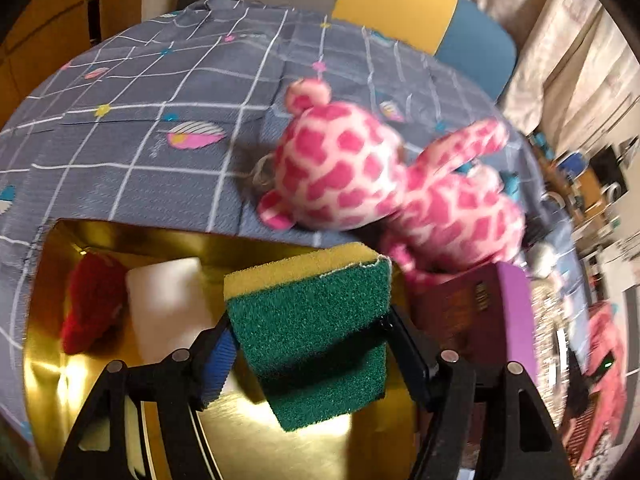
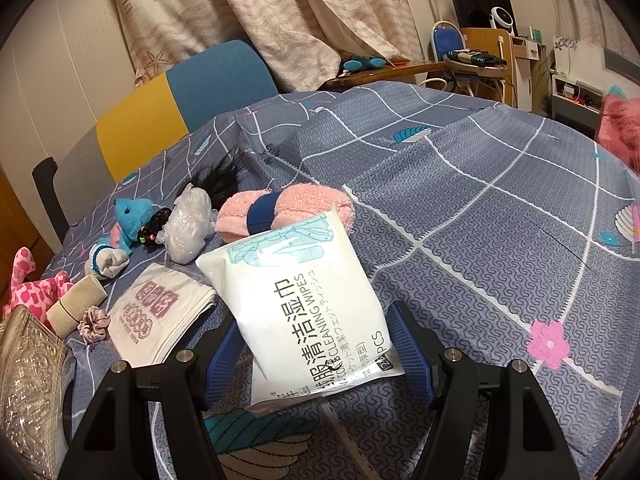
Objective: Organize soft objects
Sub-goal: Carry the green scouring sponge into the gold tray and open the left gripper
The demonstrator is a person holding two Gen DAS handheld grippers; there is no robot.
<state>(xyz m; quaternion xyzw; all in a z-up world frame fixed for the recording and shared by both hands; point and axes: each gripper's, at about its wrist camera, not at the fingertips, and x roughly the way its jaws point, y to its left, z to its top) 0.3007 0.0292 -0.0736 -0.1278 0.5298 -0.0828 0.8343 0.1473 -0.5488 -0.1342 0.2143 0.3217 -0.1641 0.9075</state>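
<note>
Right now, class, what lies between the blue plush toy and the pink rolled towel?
A black beaded hair tie and a crumpled clear plastic bag, in the right wrist view.

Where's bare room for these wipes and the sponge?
Bedspread is bare right of the wipes pack and pink towel roll; the left is crowded. In the gold tray, the floor below the sponge is free.

In the gold tray [image 1: 100, 380], a red soft toy [image 1: 90, 304] and a white block [image 1: 168, 304] crowd the far left corner; the near floor lies bare. The pink spotted plush [image 1: 360, 176] blocks the tray's far right rim. Right of the wipes pack [image 2: 304, 304], the bedspread [image 2: 500, 208] runs open; clutter around the pink towel roll [image 2: 280, 208] fills the left
</note>
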